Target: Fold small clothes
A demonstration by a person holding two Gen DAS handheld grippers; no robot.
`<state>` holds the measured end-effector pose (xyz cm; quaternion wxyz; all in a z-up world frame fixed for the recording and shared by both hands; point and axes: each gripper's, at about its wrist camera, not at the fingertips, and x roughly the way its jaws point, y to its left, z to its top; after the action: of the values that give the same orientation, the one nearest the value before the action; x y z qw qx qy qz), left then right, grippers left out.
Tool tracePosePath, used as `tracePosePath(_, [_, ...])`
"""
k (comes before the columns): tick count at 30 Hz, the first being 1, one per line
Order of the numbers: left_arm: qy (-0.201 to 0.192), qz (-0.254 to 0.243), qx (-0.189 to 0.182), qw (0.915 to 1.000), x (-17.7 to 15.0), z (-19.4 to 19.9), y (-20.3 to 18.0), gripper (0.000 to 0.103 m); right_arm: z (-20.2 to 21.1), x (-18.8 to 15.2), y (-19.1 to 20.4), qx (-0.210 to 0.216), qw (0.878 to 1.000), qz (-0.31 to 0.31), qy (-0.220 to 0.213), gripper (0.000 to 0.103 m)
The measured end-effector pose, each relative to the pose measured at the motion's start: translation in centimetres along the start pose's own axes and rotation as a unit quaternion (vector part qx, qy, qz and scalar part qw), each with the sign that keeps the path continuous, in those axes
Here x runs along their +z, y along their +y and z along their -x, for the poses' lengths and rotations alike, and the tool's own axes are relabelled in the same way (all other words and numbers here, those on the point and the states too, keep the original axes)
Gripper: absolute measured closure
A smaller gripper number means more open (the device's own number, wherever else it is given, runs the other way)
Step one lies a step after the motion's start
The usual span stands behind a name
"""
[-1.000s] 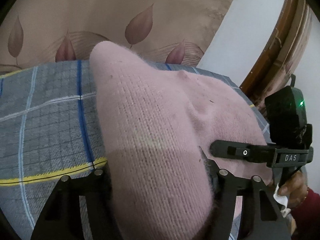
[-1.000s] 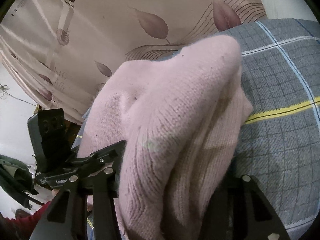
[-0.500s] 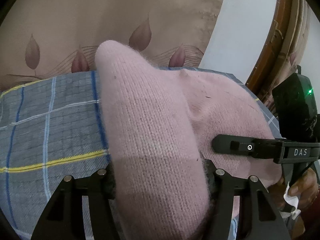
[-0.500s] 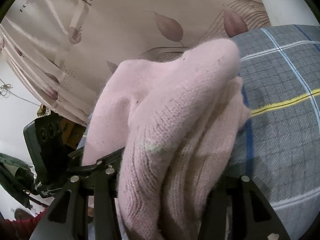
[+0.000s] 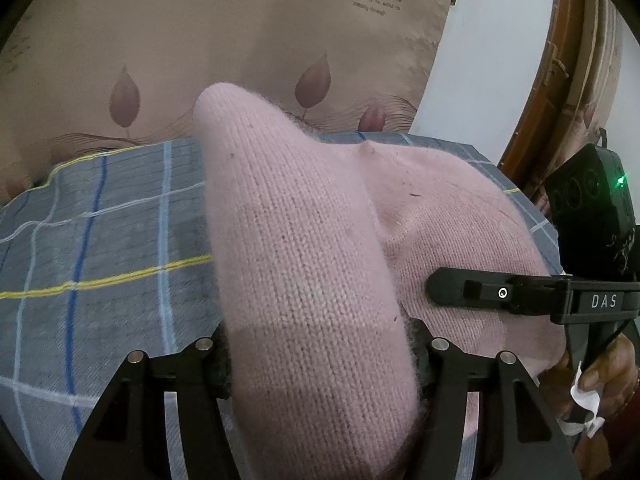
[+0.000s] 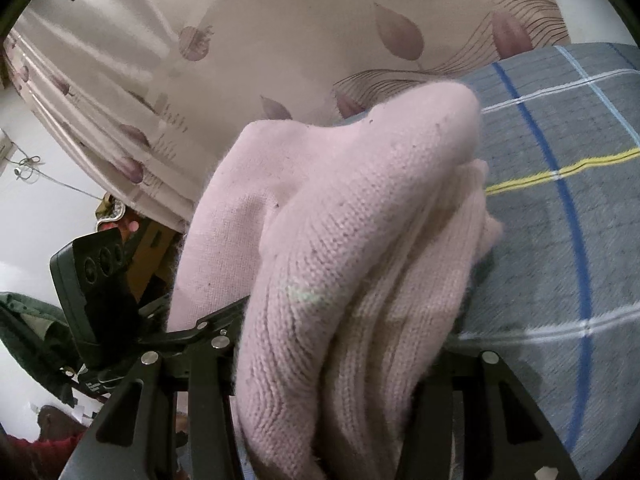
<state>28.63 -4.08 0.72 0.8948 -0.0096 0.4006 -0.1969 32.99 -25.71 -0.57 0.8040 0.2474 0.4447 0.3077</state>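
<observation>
Pink knitted wool garment (image 5: pixel 304 264) lies on the grey plaid-covered surface (image 5: pixel 100 240), one edge lifted. Left tongs (image 5: pixel 320 356) clamped on a ridge of it running toward 12 o'clock. Right tongs (image 6: pixel 332 360) clamped on a bunched fold, ridge toward 1 o'clock. Rest of the garment spreads between them. Likely next: carry the held edge forward, both hands equally near.

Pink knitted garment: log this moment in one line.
pink knitted garment | lifted fold | left tongs shut | right tongs shut | grey plaid cloth beneath
</observation>
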Motion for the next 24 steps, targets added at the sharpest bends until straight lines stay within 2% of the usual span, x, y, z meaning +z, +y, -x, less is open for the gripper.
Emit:
tracePosePath(8, [-0.003,0.012,0.013,0.9998,-2.7,3.8,0.9,0.043,0.4,-2.5,2.3,0.013,1.0,0.011,0.01,0.059])
tracePosePath(24, [0.006,0.028,0.018,0.9994,-7.5,8.2,1.8,0.043,0.2,-7.6,6.2,0.016,0.999,0.029,0.033,0.06])
